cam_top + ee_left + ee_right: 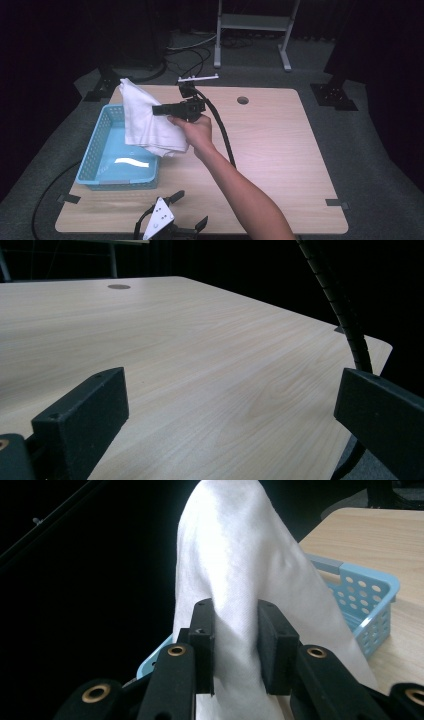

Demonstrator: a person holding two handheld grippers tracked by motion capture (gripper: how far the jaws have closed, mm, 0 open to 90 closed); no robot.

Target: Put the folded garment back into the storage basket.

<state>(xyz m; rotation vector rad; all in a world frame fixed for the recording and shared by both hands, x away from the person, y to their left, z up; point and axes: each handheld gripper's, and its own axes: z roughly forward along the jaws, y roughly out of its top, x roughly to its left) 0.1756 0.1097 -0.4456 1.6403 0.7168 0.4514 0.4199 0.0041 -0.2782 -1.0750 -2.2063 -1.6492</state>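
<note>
1. High view: I carry the folded white cloth (147, 120) in my right gripper (159, 110), hanging over the far right corner of the light blue perforated plastic basket (100, 150) on the pale wooden table (270, 145). The left gripper (172, 220) lies at the near table edge, jaws spread, holding nothing.
2. Left gripper view: its two black jaws stand wide apart over bare tabletop, with the right gripper's ribbed cable (345, 315) crossing at right.
3. Right gripper view: the jaws are clamped on a bunched fold of the cloth (235, 580), the basket (370, 595) behind and below. I judge the risk is a loose layer draping over the basket rim if I let go too near the wall.
</note>
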